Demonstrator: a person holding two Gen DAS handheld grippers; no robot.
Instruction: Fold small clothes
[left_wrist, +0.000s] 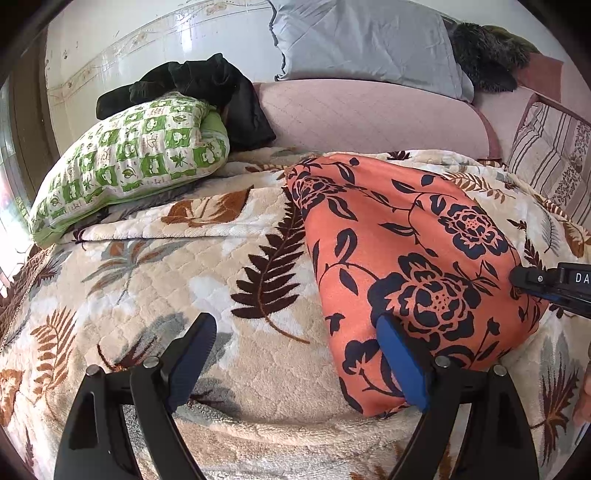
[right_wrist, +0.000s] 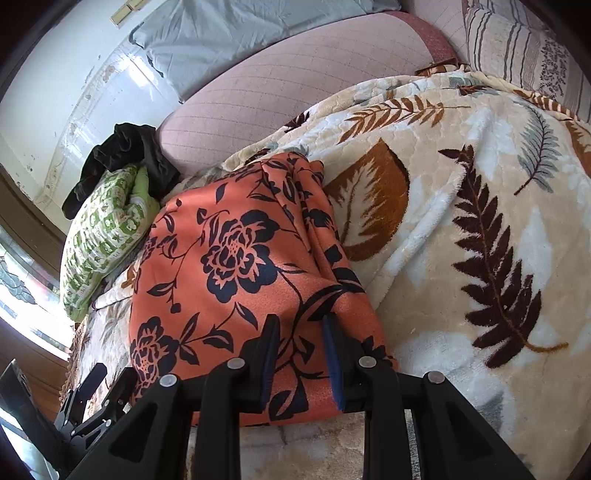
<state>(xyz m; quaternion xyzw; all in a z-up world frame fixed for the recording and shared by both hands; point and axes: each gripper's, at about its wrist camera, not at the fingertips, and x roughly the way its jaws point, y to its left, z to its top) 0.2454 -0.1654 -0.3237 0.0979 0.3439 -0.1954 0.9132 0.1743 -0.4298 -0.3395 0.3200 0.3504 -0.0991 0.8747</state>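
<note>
- Since my right gripper (right_wrist: 301, 356) pinches the orange floral garment (right_wrist: 236, 258) near its edge, my left gripper (left_wrist: 295, 363) waits wide open, ready for folding.
- Blanket (left_wrist: 147, 288) keeps it flat.

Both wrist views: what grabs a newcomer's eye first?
The orange floral garment dominates, lying folded on the leaf-print fleece blanket in the middle of the bed. The right hand-held gripper has its narrow jaws over the garment's near right corner; the left hand-held gripper stands wide open at its left edge. A green checked pillow lies far left.
</note>
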